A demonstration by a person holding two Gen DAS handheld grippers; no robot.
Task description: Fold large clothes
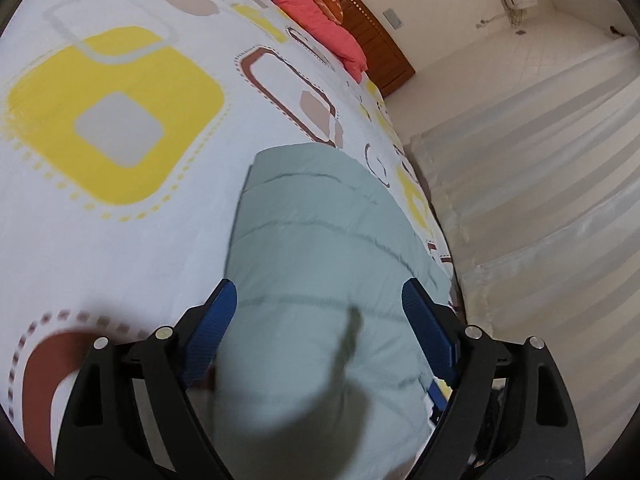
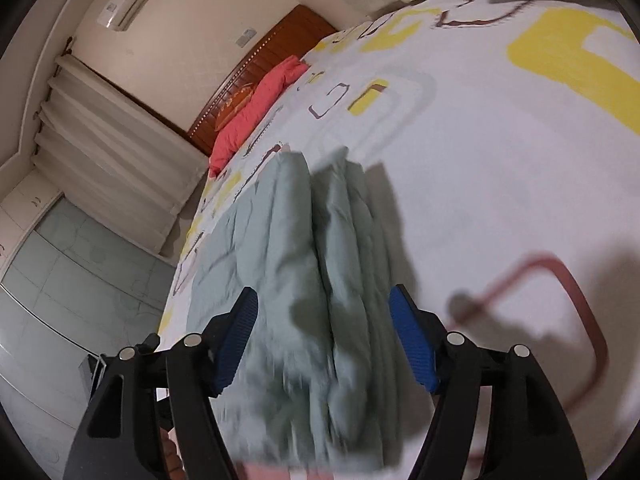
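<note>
**Quilted and slippery, with both jaws spread**

Pale green padding is lying on the bed near its edge: the jacket (image 1: 320,248), already folded into a long stack running away from me. I am holding my left gripper (image 1: 320,308) and right gripper (image 2: 322,312) over its near end, jaws spread wide on both, pinching nothing.

Puffy layers are likely springing apart if I am biting only the top one; a shallow grip could drag the stack askew or toward the bed edge.

Left view is showing a smooth quilted top and the curtain (image 1: 540,184) beyond the sheet (image 1: 120,240). Right view alone is revealing the ridged, bunched layers (image 2: 344,216) along the stack's side, plus the pillow (image 2: 256,116).
</note>
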